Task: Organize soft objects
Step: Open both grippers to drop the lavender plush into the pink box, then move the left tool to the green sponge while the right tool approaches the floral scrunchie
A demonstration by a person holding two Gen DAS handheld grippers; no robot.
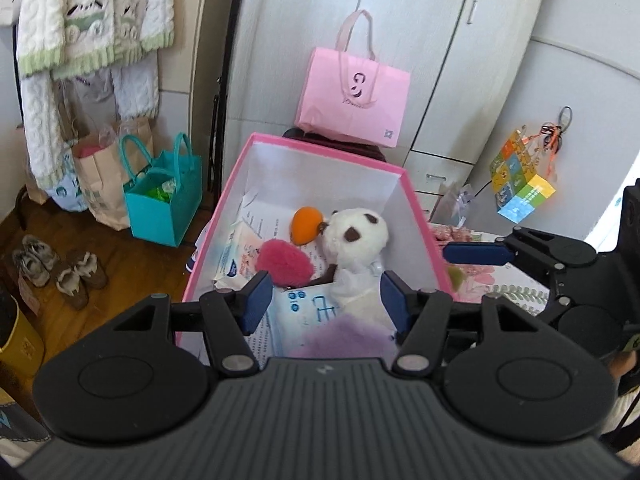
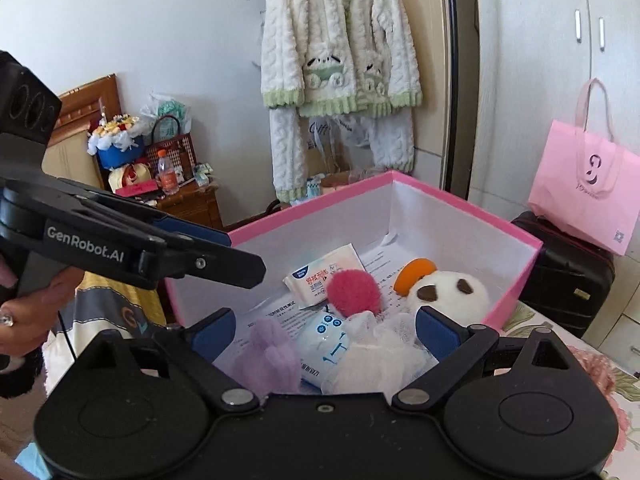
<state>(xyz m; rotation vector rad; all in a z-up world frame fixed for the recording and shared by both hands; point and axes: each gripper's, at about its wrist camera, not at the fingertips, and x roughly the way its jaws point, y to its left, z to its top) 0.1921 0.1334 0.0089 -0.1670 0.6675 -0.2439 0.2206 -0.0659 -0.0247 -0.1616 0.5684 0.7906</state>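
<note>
As seen past the left tongs [image 1: 324, 300] and the right tongs [image 2: 324, 328], both spread apart and pinching nothing, looks close to finished. Already gathered inside the pink box [image 1: 320, 150], on printed paper sheets [image 2: 276, 312] lining its floor: a white panda plush [image 1: 356, 232] against the right wall, touching an orange soft toy [image 1: 304, 224] at its snout; a pink pom-pom [image 1: 284, 262] just beside both; nearer the front wall, a purple fluffy piece [image 2: 268, 356] and a white mesh bath puff [image 2: 376, 356], with a blue-and-white soft pack [image 2: 324, 332] between them. Also lying in there, a wet-wipe pack [image 2: 324, 276] behind the pom-pom. Hovering above the box's near edge, with no soft thing plainly left outside on the floral cloth [image 1: 512, 280]. Probably nothing more to do than a final tidy, or fetching items out of view.
</note>
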